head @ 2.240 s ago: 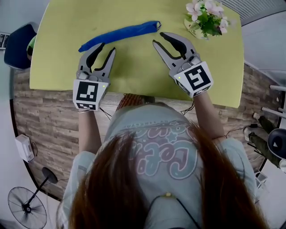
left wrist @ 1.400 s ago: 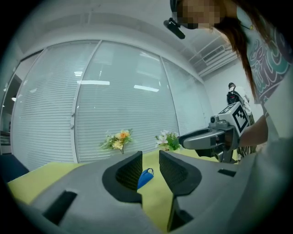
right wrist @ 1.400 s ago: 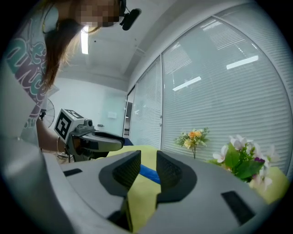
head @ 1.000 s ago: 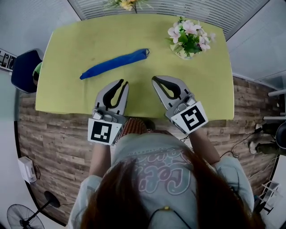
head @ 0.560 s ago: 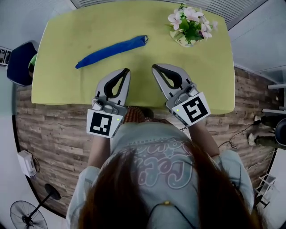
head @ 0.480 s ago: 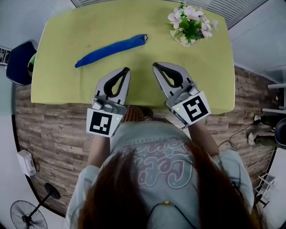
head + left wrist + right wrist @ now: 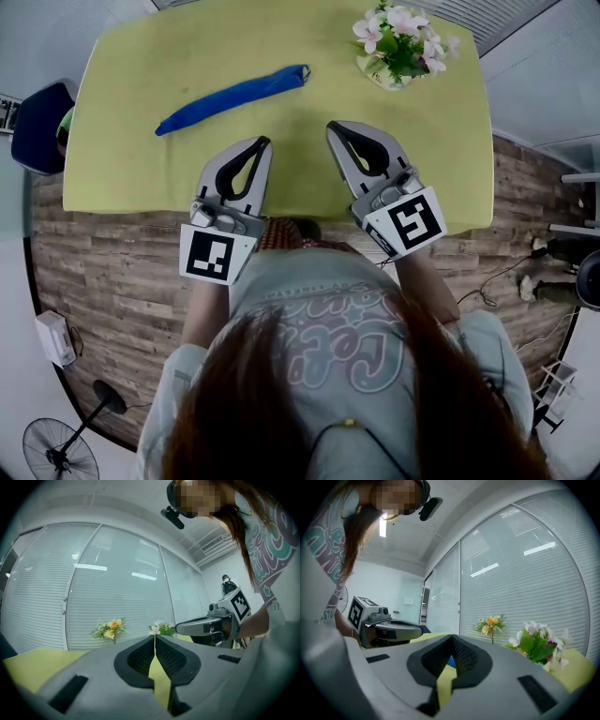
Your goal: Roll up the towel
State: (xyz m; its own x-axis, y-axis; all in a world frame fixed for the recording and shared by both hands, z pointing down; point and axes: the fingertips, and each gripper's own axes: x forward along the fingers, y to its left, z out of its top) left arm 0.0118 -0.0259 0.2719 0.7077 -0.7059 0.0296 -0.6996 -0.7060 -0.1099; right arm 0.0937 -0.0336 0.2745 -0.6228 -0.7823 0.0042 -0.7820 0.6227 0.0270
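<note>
Yellow-green counter (image 7: 122, 159) on a wood-plank floor (image 7: 103, 253), with white-blinded glass walls (image 7: 117, 602) behind it.
The slim rolled blue cloth towel (image 7: 230, 97) lies slantwise at the upper left of the head view, apart from both grippers, and pink-white potted flowers (image 7: 401, 42) stand upper right. At centre, the left gripper (image 7: 265, 142) and right gripper (image 7: 330, 127) have their fingers together, holding nothing.

Your head camera looks steeply down over your hair onto the yellow-green table (image 7: 122, 141). Each gripper camera rides low behind its own jaws (very close), facing level across that table toward the blinds (image 7: 37, 588). All three share the white flowers (image 7: 403, 42) and the right gripper (image 7: 331, 127).
</note>
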